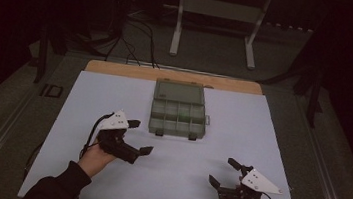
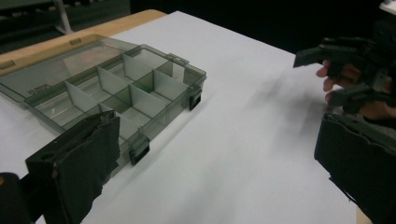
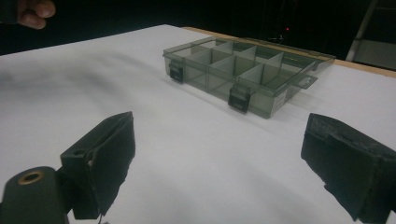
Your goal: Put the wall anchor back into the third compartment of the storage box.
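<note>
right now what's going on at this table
A person holds a two-jaw gripper in each hand over a white table. The left gripper and the right gripper are both open and hold nothing. Between and beyond them sits a translucent compartment box with its lid folded flat open behind it; its compartments look empty and its two dark latches face the person. Neither gripper touches the box, though the left gripper is nearer to it.

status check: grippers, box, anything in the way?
Left gripper open, empty. Right gripper open, empty. Organizer box lid open, compartments look empty. Nothing between grippers and box.
</note>
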`<state>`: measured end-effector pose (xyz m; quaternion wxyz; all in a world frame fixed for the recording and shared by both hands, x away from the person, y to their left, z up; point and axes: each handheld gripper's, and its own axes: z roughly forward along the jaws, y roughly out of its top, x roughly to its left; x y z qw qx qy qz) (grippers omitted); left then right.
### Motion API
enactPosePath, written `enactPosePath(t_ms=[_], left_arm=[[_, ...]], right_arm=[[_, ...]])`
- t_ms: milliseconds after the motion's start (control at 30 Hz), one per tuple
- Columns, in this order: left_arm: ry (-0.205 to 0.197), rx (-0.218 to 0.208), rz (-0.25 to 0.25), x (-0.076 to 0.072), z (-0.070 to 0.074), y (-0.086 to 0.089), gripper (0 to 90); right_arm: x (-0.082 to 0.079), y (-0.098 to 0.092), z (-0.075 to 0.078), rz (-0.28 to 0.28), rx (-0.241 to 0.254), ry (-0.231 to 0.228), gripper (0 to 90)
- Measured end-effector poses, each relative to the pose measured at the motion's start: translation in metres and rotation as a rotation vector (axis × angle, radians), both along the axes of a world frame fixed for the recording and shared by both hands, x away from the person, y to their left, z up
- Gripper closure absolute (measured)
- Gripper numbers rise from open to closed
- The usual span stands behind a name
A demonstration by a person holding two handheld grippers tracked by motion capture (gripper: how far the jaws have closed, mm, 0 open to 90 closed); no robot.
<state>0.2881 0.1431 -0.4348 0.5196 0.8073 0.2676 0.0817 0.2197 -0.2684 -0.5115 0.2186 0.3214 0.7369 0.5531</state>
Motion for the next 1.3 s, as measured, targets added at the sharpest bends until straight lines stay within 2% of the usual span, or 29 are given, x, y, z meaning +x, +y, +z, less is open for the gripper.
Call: enactPosePath(t_ms=[133, 167, 267, 400, 467, 633, 733, 800, 933, 1133, 1300], left_arm=[[-0.006, -0.026, 0.006, -0.014, -0.006, 0.012, 0.0], [-0.02, -0.029, 0.007, -0.018, -0.008, 0.015, 0.0], [-0.038, -0.021, 0.026, -0.027, -0.012, 0.025, 0.0], [-0.016, -0.038, 0.047, -0.032, -0.018, 0.036, 0.0], [-0.003, -0.056, 0.079, -0.037, -0.026, 0.047, 0.0], [-0.014, -0.058, 0.129, -0.048, -0.037, 0.063, 0.0], [-0.019, -0.066, 0.146, -0.053, -0.042, 0.068, 0.0], [-0.004, -0.068, 0.152, -0.055, -0.046, 0.072, 0.0], [0.001, -0.062, 0.169, -0.059, -0.052, 0.076, 0.0], [-0.015, -0.059, 0.206, -0.063, -0.058, 0.082, 0.0], [-0.005, -0.086, 0.229, -0.064, -0.063, 0.088, 0.0]], right_arm=[[0.0, 0.0, 0.0, 0.001, 0.0, 0.002, 9.9], [0.0, 0.0, 0.0, 0.001, -0.001, 0.001, 9.9], [0.0, 0.0, 0.0, 0.0, 0.001, 0.002, 9.9], [0.0, 0.001, 0.0, 0.002, -0.001, 0.003, 9.9], [0.0, 0.001, 0.0, 0.001, -0.006, 0.001, 9.9], [0.0, 0.001, -0.001, -0.001, -0.005, 0.003, 9.9], [-0.001, 0.002, 0.0, 0.0, -0.006, 0.002, 9.9], [-0.001, 0.002, -0.001, 0.0, -0.007, 0.003, 9.9], [0.0, 0.002, -0.001, 0.001, -0.009, 0.003, 9.9], [-0.001, 0.002, 0.0, -0.006, -0.01, 0.001, 9.9], [-0.001, 0.001, 0.0, -0.006, -0.007, 0.002, 9.9]])
